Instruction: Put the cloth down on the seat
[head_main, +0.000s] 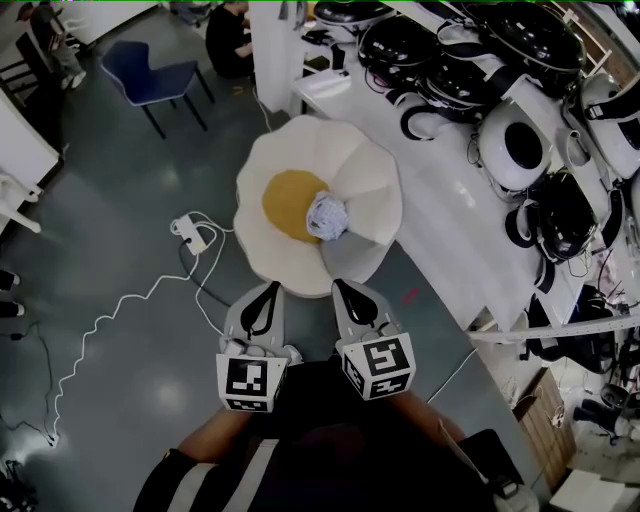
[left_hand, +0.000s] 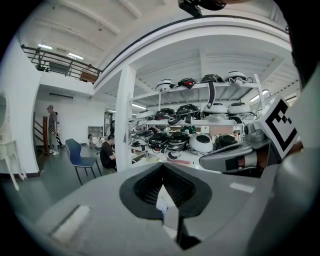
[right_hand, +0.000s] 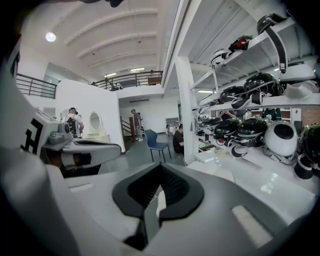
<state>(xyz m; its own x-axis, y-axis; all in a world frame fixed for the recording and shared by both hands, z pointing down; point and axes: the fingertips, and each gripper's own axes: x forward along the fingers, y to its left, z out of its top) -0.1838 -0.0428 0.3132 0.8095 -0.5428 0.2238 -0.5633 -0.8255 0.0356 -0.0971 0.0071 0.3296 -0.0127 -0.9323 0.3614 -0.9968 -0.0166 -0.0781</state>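
A crumpled pale cloth (head_main: 326, 215) lies on the mustard seat (head_main: 288, 203) of a white petal-shaped chair (head_main: 365, 185), at the seat's right side. No gripper touches it. My left gripper (head_main: 266, 297) and right gripper (head_main: 350, 296) hover side by side at the chair's near edge, both shut with nothing in them. In the left gripper view the jaws (left_hand: 164, 172) are together, and a scrap of the cloth (left_hand: 162, 202) shows through the slit below them. The right gripper view shows its jaws (right_hand: 161, 175) together too.
A long white bench (head_main: 440, 170) loaded with black and white helmets (head_main: 515, 145) runs along the right. On the grey floor to the left lie a power strip (head_main: 192, 234) and a white cable (head_main: 110, 310). A blue chair (head_main: 150, 75) and a seated person (head_main: 228, 38) are at the back.
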